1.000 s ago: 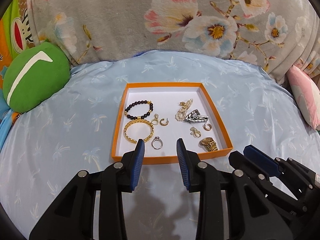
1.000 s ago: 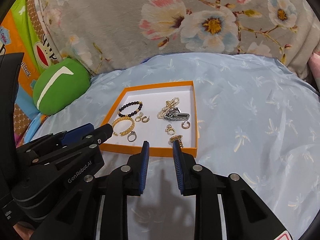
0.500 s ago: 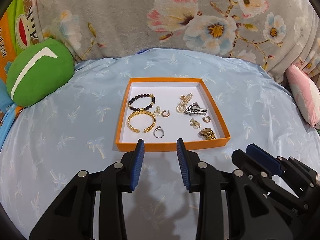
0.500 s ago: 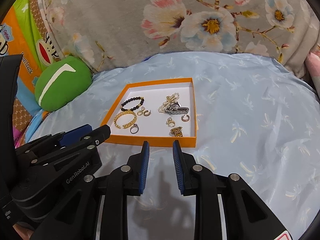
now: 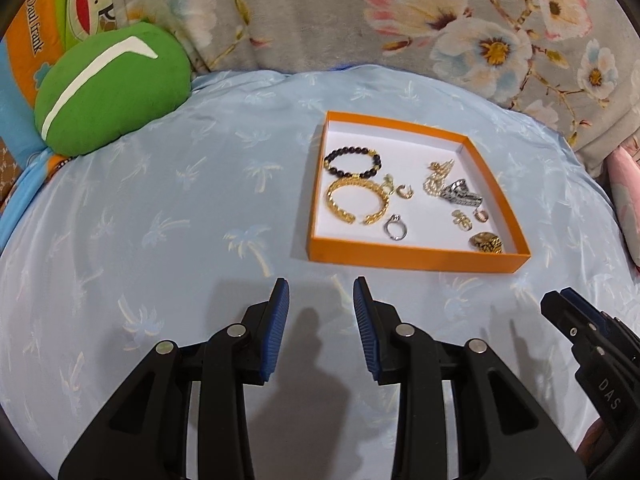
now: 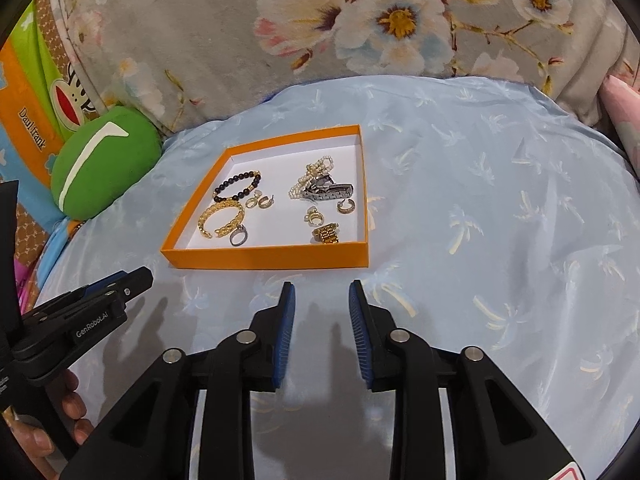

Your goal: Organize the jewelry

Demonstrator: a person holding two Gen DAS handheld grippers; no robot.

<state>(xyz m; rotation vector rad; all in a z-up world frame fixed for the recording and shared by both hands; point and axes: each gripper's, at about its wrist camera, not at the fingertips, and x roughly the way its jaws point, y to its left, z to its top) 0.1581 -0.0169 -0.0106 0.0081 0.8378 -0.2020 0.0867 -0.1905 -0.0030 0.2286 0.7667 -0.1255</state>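
An orange tray (image 5: 416,258) (image 6: 264,258) with a white floor lies on the bed. It holds a black bead bracelet (image 5: 344,151) (image 6: 236,179), a gold cuff bracelet (image 5: 356,188) (image 6: 216,210), a silver ring (image 5: 396,229) (image 6: 239,236), a silver watch band (image 5: 460,196) (image 6: 328,191) beside pearls, a chunky gold ring (image 5: 486,242) (image 6: 326,235) and small earrings. My left gripper (image 5: 320,280) hovers open over the sheet, in front of the tray's left corner, with nothing between its fingers. My right gripper (image 6: 321,283) is just before the tray's front wall, its jaws opening and empty.
The bed wears a light blue palm-print sheet (image 5: 160,220). A green cushion (image 5: 112,88) (image 6: 104,160) lies at the back left. A floral blanket (image 6: 360,20) rises behind the tray, and a pink pillow (image 5: 624,200) sits at the right. A hand (image 6: 52,432) holds the left gripper's handle.
The left gripper has swung to the left, so the tray now sits right of its fingers. The right gripper's jaws have spread a little wider and it has dropped slightly.
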